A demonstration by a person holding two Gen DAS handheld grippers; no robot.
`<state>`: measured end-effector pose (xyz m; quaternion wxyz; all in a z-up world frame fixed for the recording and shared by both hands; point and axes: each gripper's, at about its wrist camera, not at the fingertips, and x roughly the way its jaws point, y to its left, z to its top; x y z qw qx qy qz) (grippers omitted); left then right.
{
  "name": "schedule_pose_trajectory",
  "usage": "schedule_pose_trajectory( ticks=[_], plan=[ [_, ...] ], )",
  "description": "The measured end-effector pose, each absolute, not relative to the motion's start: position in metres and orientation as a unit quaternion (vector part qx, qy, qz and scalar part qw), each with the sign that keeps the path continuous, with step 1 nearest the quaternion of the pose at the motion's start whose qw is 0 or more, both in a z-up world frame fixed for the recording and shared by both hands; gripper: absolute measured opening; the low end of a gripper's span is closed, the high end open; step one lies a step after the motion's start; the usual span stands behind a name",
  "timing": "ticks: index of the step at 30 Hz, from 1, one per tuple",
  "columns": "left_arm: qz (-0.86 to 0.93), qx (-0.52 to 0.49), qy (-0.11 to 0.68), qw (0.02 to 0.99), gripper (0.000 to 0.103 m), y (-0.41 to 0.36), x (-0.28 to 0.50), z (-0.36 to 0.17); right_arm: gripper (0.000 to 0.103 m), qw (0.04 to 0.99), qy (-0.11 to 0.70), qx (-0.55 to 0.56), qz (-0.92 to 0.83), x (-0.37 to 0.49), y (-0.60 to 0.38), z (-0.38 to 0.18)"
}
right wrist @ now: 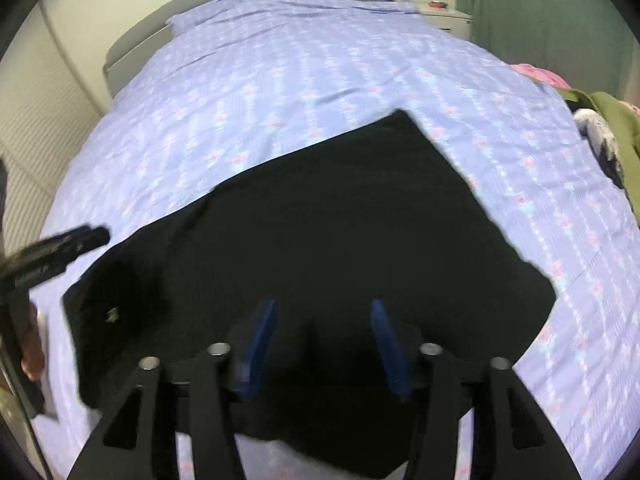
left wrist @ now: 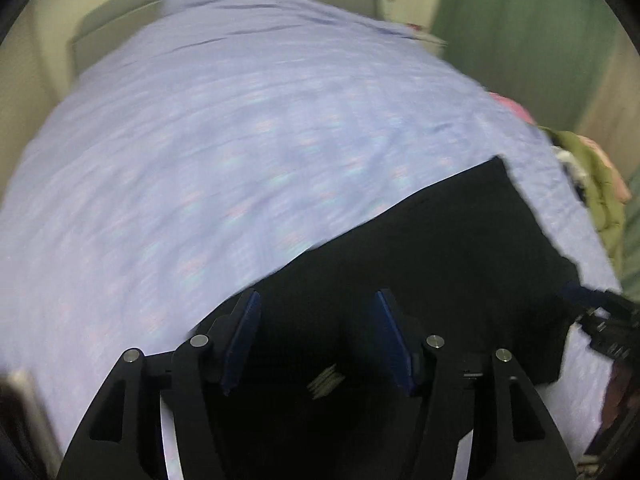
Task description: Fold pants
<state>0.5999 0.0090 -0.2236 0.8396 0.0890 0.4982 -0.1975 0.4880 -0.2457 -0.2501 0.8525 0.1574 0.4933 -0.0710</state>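
Note:
Black pants (right wrist: 340,232) lie folded flat on a lilac patterned bed sheet (right wrist: 320,72), with a small label near their left end (right wrist: 113,314). My right gripper (right wrist: 322,312) is open above the near edge of the pants, holding nothing. My left gripper (left wrist: 316,304) is open over the left end of the pants (left wrist: 440,248), above the label (left wrist: 326,380), and holds nothing. The left gripper also shows at the left of the right wrist view (right wrist: 60,248). The right gripper shows at the right edge of the left wrist view (left wrist: 608,320).
The sheet (left wrist: 240,140) covers a bed with a grey headboard (right wrist: 132,44). A pile of green, pink and white clothes (right wrist: 608,132) lies at the bed's right edge. A white nightstand (right wrist: 448,16) and a green curtain (right wrist: 540,12) stand at the back right.

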Motion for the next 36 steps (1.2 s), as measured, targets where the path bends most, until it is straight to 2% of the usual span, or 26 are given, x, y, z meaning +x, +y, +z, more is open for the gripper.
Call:
schedule_pose_trajectory(
  ticks=[4, 11, 17, 20, 22, 25, 27, 29, 31, 33, 34, 36],
  plan=[
    [-0.146, 0.065, 0.514, 0.843, 0.058, 0.070, 0.577, -0.233, 0.060, 0.853, 0.509, 0.117, -0.016, 0.497, -0.185, -0.250],
    [-0.135, -0.091, 0.545, 0.822, 0.058, 0.152, 0.589, -0.269, 0.060, 0.850, 0.522, 0.052, 0.052, 0.512, -0.096, -0.255],
    [-0.183, -0.189, 0.555, 0.789, 0.061, 0.160, 0.604, -0.293, 0.060, 0.849, 0.526, 0.032, 0.041, 0.521, -0.072, -0.257],
    [-0.186, -0.184, 0.568, 0.780, 0.063, 0.152, 0.616, -0.309, 0.060, 0.846, 0.531, 0.036, 0.026, 0.524, -0.075, -0.258],
    [-0.185, -0.180, 0.571, 0.779, 0.074, 0.149, 0.622, -0.318, 0.060, 0.846, 0.532, 0.035, 0.017, 0.524, -0.075, -0.258],
    [-0.181, -0.180, 0.570, 0.781, 0.080, 0.148, 0.622, -0.321, 0.060, 0.846, 0.533, 0.030, 0.005, 0.527, -0.075, -0.258],
    [-0.181, -0.195, 0.573, 0.775, 0.079, 0.145, 0.624, -0.325, 0.060, 0.843, 0.536, 0.032, 0.004, 0.529, -0.075, -0.260],
    [-0.188, -0.200, 0.574, 0.771, 0.068, 0.137, 0.628, -0.326, 0.060, 0.841, 0.540, 0.034, 0.003, 0.530, -0.074, -0.263],
    [-0.178, -0.195, 0.573, 0.776, 0.050, 0.133, 0.631, -0.324, 0.060, 0.841, 0.540, 0.034, 0.005, 0.530, -0.072, -0.262],
    [-0.177, -0.202, 0.566, 0.779, 0.036, 0.146, 0.631, -0.319, 0.060, 0.841, 0.539, 0.032, 0.005, 0.530, -0.070, -0.262],
    [-0.176, -0.207, 0.562, 0.781, 0.030, 0.149, 0.632, -0.316, 0.060, 0.842, 0.539, 0.033, 0.007, 0.530, -0.068, -0.261],
    [-0.174, -0.203, 0.556, 0.787, 0.029, 0.154, 0.630, -0.310, 0.060, 0.844, 0.535, 0.035, 0.013, 0.531, -0.066, -0.260]
  ],
)
